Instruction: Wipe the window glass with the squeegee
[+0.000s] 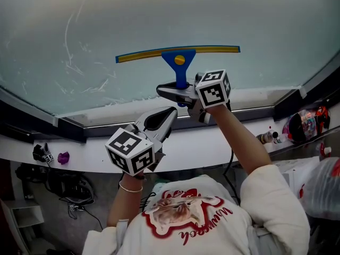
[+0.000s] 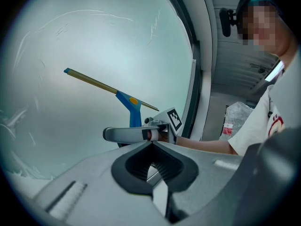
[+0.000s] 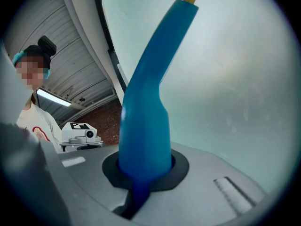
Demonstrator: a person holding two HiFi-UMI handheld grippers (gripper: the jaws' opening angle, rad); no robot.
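A blue-handled squeegee [image 1: 179, 62] with a long yellow blade [image 1: 143, 54] lies flat against the window glass [image 1: 79, 31]. My right gripper [image 1: 178, 93] is shut on the squeegee's blue handle [image 3: 149, 117], which stands up between its jaws in the right gripper view. My left gripper [image 1: 169, 115] hangs lower and to the left, off the glass, shut with nothing in it. In the left gripper view the squeegee [image 2: 131, 105] and the right gripper [image 2: 136, 134] appear ahead, against the pale glass [image 2: 70, 55].
Thin smear streaks [image 1: 71, 41] mark the glass at the upper left. A white sill [image 1: 249, 97] and dark frame [image 1: 32, 113] run below the pane. Small items [image 1: 305, 124] lie on the ledge at right, cables and clutter [image 1: 58, 185] at lower left.
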